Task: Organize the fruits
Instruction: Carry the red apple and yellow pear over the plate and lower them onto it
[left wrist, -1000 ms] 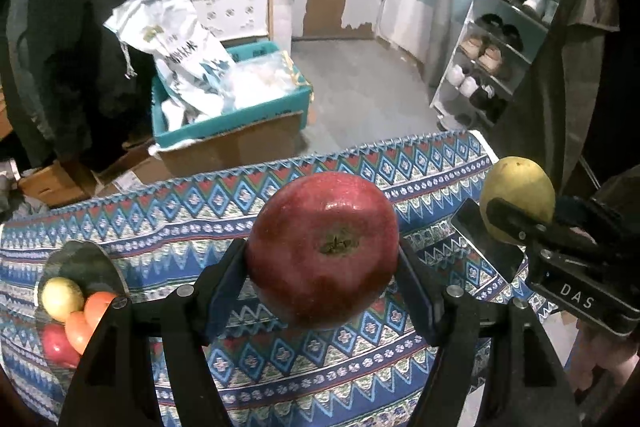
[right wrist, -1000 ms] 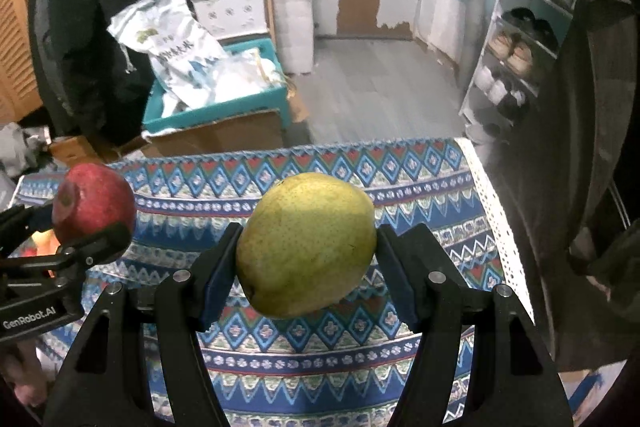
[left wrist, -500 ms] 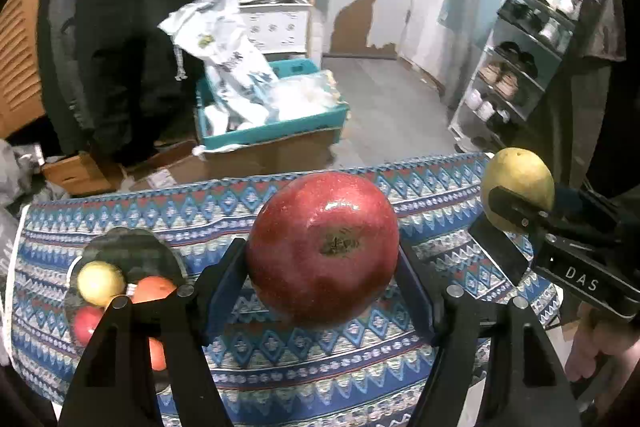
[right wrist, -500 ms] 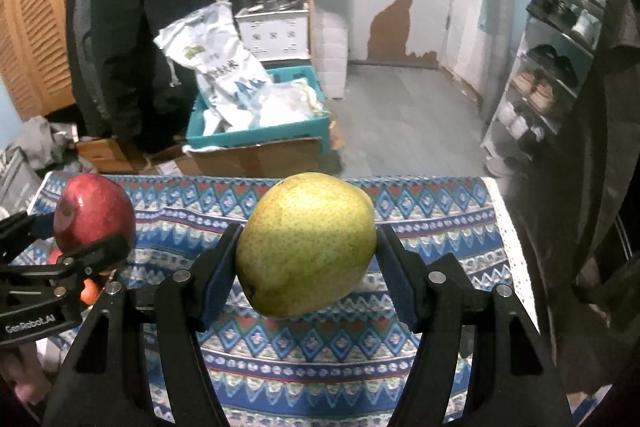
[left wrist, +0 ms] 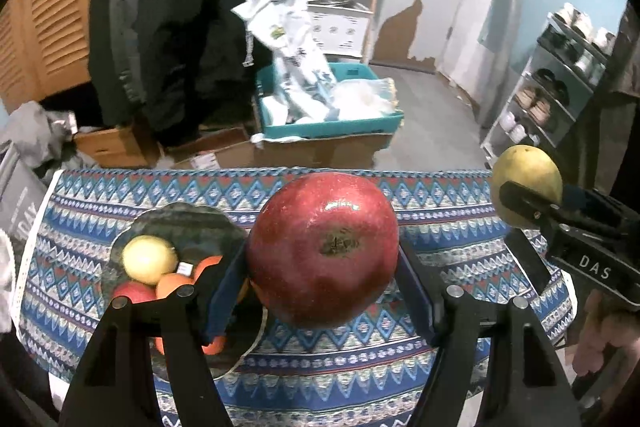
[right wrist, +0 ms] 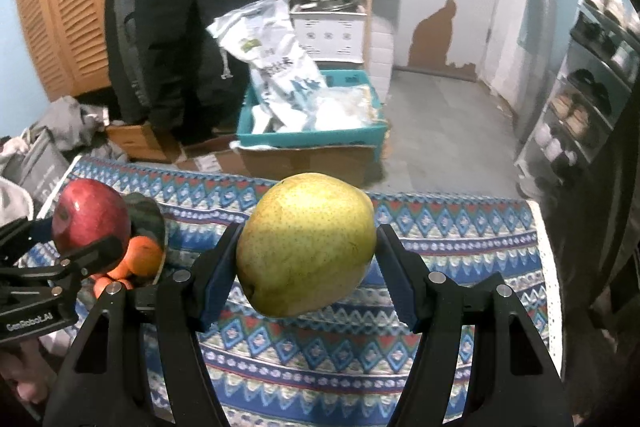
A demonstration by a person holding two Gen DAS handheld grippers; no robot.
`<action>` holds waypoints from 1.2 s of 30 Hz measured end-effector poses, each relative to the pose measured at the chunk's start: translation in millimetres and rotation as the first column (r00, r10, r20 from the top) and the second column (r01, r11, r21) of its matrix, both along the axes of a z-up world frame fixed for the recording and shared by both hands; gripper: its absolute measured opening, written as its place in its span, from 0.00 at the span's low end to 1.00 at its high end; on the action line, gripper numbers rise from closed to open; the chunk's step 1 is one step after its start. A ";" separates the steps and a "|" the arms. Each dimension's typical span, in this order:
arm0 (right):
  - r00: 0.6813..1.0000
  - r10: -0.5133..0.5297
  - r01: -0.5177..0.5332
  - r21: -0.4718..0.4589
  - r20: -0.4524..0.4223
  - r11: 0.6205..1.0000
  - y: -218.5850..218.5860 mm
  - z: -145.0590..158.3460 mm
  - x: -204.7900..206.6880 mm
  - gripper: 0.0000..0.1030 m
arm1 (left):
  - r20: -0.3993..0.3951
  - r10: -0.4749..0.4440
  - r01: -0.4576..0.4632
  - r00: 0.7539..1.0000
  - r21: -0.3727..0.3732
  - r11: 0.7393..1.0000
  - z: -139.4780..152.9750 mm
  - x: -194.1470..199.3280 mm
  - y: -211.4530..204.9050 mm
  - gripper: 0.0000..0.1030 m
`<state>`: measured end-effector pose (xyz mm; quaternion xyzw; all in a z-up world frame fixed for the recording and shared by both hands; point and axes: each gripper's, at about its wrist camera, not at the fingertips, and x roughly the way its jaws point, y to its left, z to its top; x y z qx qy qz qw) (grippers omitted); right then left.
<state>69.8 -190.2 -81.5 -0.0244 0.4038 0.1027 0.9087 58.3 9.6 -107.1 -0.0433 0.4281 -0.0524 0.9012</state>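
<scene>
left gripper point(left wrist: 322, 291) clamps a red apple point(left wrist: 322, 247), right gripper point(right wrist: 306, 279) clamps a yellow-green pear point(right wrist: 306, 245) - both held clear above the patterned cloth point(left wrist: 440, 223), likely bound for the dark plate point(left wrist: 180, 223) of fruit at left.

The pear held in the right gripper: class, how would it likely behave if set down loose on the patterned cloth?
The pear looks rounded, so it may roll. Its smooth skin could slip from the right gripper.
</scene>
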 end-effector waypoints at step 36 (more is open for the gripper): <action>0.946 0.278 -0.274 0.043 -0.168 0.961 186.8 -64.2 59.0 0.63 | -0.148 0.283 -0.290 0.947 -0.022 0.957 -71.4 5.7 158.4 0.71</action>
